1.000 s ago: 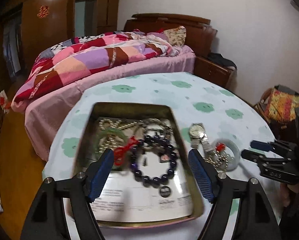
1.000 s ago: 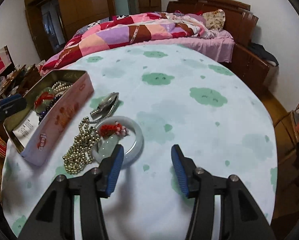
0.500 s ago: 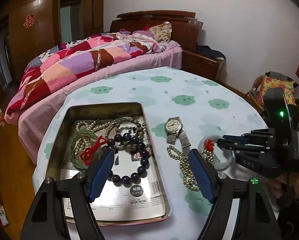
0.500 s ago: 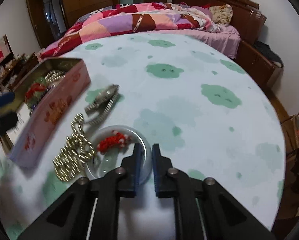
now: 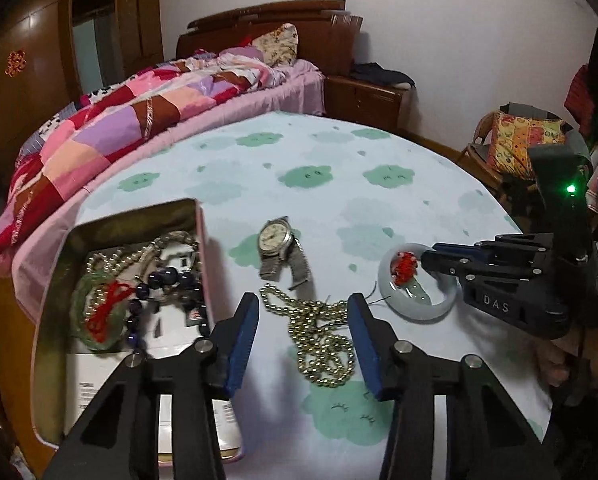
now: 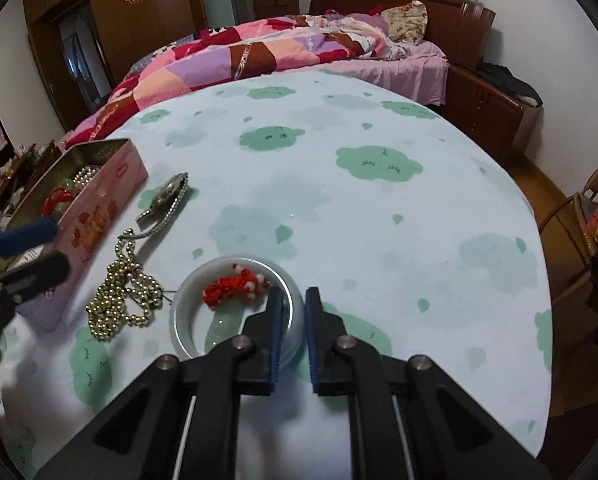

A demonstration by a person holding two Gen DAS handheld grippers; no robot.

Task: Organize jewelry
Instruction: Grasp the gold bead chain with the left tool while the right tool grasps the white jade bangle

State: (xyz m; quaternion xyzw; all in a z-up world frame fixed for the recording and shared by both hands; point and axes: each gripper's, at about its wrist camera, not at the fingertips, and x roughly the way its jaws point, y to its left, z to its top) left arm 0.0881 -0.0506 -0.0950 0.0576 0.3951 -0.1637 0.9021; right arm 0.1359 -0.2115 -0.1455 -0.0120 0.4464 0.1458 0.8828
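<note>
Left claw [image 5: 303,314] shifted rightward, cloud-print tablecloth [image 6: 339,200], bed [image 6: 299,52]

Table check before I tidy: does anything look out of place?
Three pieces lie loose outside the tin: a watch, a tangled bead chain, and a pale bangle, which the right gripper pinches by its rim.

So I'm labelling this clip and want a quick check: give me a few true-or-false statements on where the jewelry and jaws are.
1. The right gripper has its jaws closed on the rim of the pale bangle. True.
2. The wristwatch lies inside the tin. False: it lies on the tablecloth beside the tin.
3. The left gripper holds the gold bead necklace. False: its jaws are open around the necklace.
4. A dark bead bracelet is in the tin. True.
</note>
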